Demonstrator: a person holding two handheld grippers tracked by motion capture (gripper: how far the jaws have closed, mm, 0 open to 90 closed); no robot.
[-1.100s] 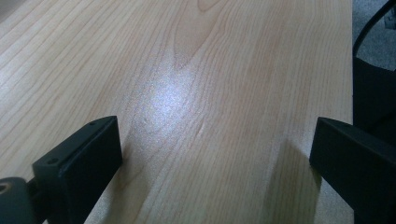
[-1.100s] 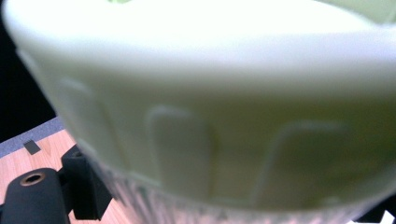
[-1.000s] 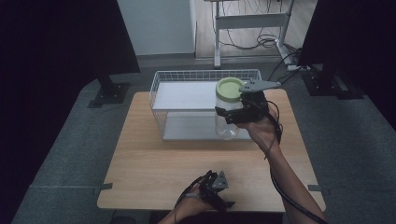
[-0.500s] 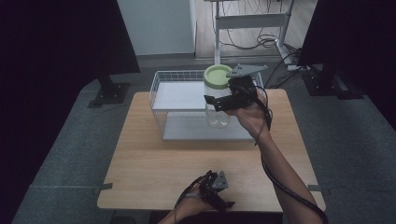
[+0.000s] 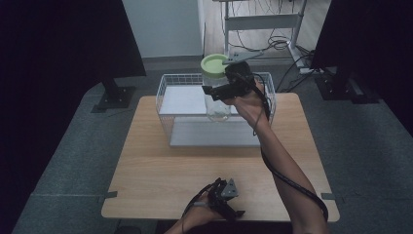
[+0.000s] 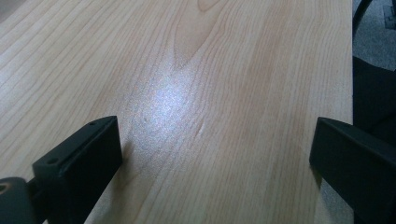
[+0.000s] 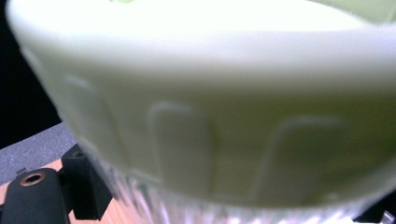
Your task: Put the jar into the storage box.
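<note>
Dark screens stand at both sides of the wooden surface (image 5: 146, 161), and a white wire basket (image 5: 168, 95) sits at its far half. I hold the clear glass jar (image 5: 216, 105) with the pale green lid (image 5: 213, 63) in the air over this basket, upright, because I judge it should go down inside without tipping. My right claw (image 5: 219, 91) is clenched on the jar just under the lid, where the ribbed glass gives a good hold. My right forearm is stretched far forward, and the wrist is bent so the claw comes at the jar from its right side. My left claw (image 6: 215, 154) rests released at the near edge, its jaws wide apart with nothing between them.
</note>
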